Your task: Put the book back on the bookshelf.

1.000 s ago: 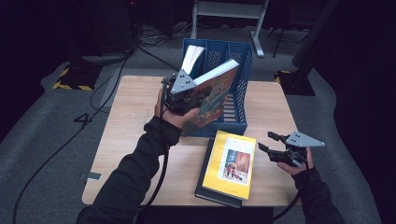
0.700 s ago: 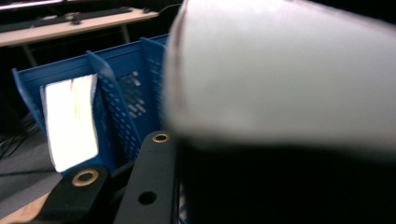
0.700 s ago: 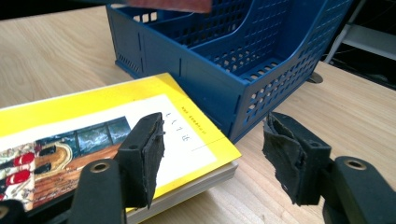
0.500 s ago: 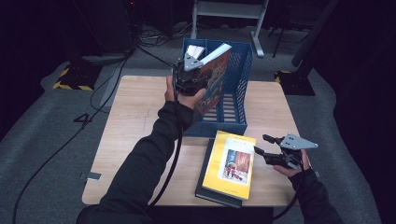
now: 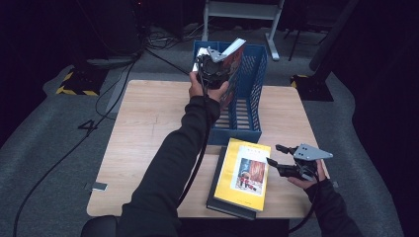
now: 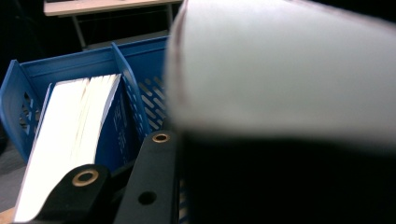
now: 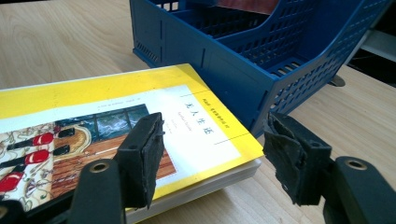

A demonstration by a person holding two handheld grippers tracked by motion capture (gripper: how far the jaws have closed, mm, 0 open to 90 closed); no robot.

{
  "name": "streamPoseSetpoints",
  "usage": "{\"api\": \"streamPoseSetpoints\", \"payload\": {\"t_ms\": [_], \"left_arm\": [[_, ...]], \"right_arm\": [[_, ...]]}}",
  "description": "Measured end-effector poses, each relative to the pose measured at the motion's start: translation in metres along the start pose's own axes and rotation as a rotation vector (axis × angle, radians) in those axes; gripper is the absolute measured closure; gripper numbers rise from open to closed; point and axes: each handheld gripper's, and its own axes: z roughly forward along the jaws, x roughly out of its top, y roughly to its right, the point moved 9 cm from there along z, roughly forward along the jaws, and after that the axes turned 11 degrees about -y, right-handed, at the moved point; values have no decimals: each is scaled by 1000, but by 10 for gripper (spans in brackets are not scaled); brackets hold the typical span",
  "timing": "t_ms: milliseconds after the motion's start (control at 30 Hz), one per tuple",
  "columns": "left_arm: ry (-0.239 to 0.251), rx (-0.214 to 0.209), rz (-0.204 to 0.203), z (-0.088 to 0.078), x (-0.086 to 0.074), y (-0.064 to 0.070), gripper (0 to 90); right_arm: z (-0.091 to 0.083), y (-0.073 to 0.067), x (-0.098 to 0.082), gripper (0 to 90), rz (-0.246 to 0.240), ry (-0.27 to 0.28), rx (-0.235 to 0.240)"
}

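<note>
**Left tool holds a book over the blue rack; right tool waits open by the yellow book**

I have the left tool point(image 5: 213, 66) clamped on a book point(image 5: 232, 61), the jaws drawn narrow against its cover. The book stands nearly upright, tilted a little, its lower part down inside the blue rack point(image 5: 249, 121) at the far side of the worktop point(image 5: 148, 128). In the left gripper view the book's pale page edge point(image 6: 289, 70) looms close and blurred beside the jaw, and another book point(image 6: 70, 140) already stands in the neighbouring compartment of the rack point(image 6: 135, 88), pages facing me.

Right of that, near the front edge, a yellow book point(image 5: 244, 173) lies flat on a darker book point(image 5: 227, 207), just in front of the rack. Its cover carries a picture panel and a line of printed characters.

My right tool point(image 5: 276, 160) is released, jaws apart with nothing between them. It sits just beside the yellow book's right edge, not touching; in the right gripper view point(image 7: 210, 154) the book's corner point(image 7: 224, 140) lies between and beyond the pads.
</note>
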Motion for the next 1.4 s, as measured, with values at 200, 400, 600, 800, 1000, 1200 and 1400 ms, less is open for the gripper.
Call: {"api": "streamPoseSetpoints", "payload": {"t_ms": [200,400,600,800,1000,1200,1400], "left_arm": [[-7,23,-41,17,1,-1,743],[-15,84,-73,28,4,-2,743],[-26,111,-86,38,10,1,743],[-29,121,-112,47,12,2,742],[-52,119,-140,60,-1,-1,742],[-78,115,-133,72,-19,2,741],[-87,96,-135,75,-33,4,740]], "right_arm": [[0,-4,-1,386,-20,-6,4],[2,-6,-2,386,-25,-11,8],[3,-7,-2,385,-33,-13,13],[6,-9,-3,385,-36,-19,18],[6,-10,-3,386,-43,-22,22],[7,-11,-4,387,-49,-29,27],[7,-12,-4,389,-53,-32,27]]}}
